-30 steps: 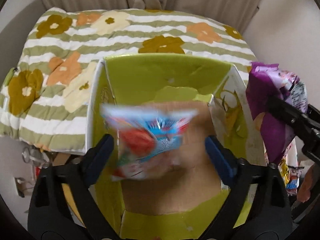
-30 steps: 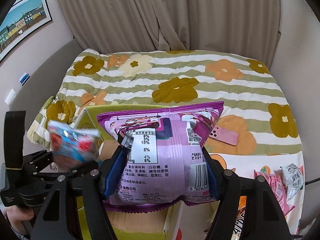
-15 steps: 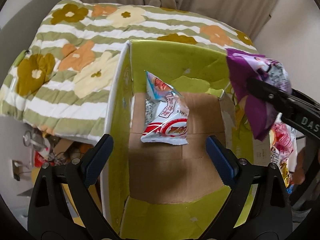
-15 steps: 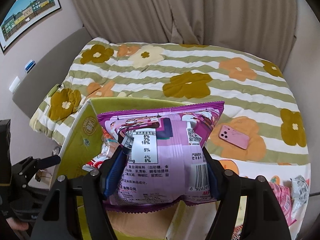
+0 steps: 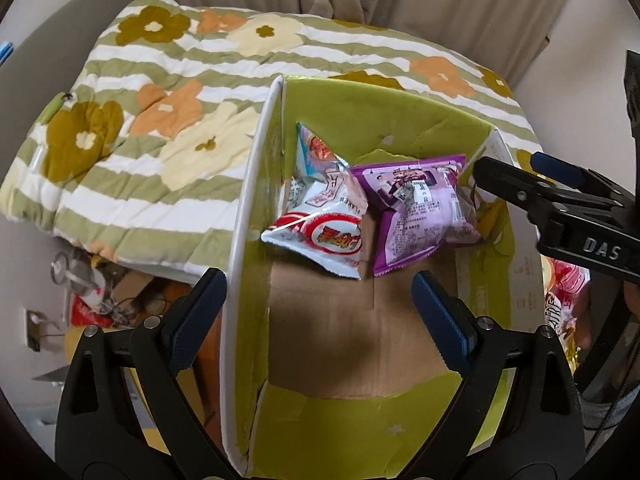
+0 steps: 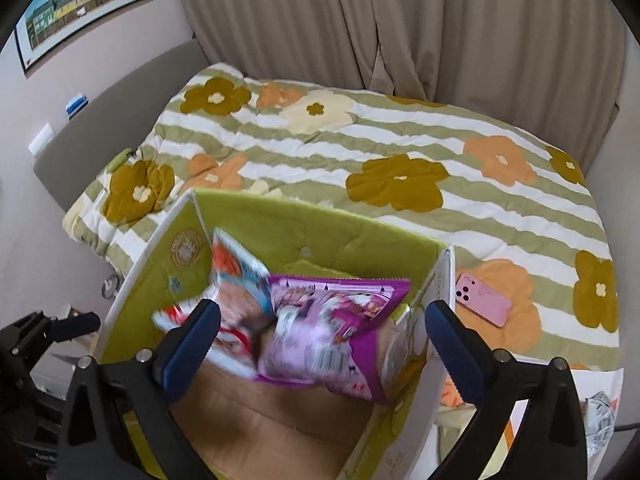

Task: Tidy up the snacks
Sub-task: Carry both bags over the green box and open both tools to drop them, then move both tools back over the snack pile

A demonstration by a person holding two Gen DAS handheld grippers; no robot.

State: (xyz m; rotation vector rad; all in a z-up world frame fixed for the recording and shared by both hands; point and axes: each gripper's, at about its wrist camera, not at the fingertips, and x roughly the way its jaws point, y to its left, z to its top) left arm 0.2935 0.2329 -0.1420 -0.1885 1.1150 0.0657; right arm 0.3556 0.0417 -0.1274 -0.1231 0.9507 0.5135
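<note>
A green cardboard box (image 5: 256,216) stands open beside the bed. Inside it lie a white, red and blue snack bag (image 5: 320,216) and a purple snack bag (image 5: 420,208), side by side at the far end. My left gripper (image 5: 318,300) is open and empty above the box's near part. My right gripper (image 6: 322,340) is open and empty above the box, with the purple bag (image 6: 332,332) blurred below it, next to the white bag (image 6: 236,280). The right gripper also shows in the left wrist view (image 5: 532,184) over the box's right wall.
A bed with a striped floral quilt (image 6: 400,168) lies behind the box (image 6: 160,264). A pink phone (image 6: 484,300) rests on the quilt to the right. More snack bags (image 5: 564,292) lie right of the box. Clutter (image 5: 100,292) sits on the floor at left.
My left gripper let go of the white and blue bag, which fell into the box. My right gripper then opened and the purple bag dropped in beside it.
</note>
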